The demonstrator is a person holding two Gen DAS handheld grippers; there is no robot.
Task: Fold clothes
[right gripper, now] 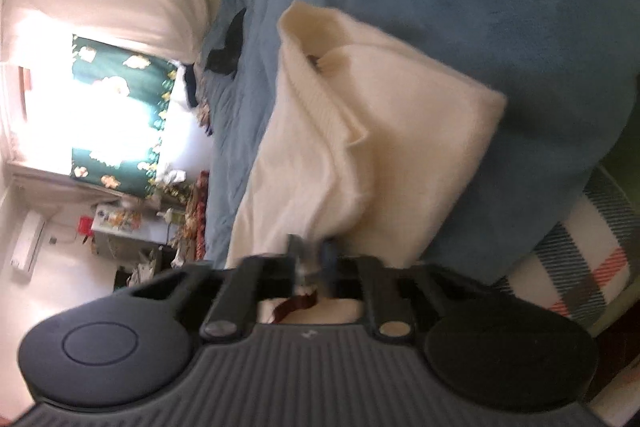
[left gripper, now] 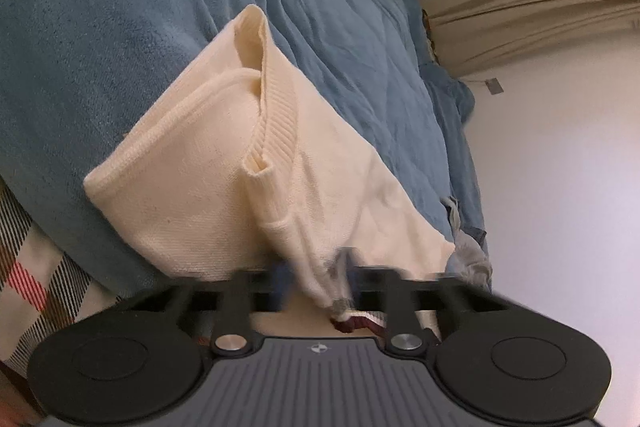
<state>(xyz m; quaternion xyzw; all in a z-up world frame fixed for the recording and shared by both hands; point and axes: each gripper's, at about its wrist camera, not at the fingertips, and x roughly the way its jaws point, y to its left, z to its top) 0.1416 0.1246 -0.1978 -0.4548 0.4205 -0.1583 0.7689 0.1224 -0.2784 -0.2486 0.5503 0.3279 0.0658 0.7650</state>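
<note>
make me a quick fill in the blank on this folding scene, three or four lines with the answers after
1. The folded sweater is ____ in colour.
2. It lies on a ____ blanket.
3. The left tool is shut on an edge of the ____.
4. The checked cloth beside the blanket carries a stripe of ____ among its dark lines.

Missing words: cream; blue; sweater; red

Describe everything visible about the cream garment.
The cream garment is a soft knit top with a ribbed neckband and stitched hems, partly folded on the blue blanket. The left gripper and the right gripper are each shut on its near edge, where a dark red inner label shows.
</note>
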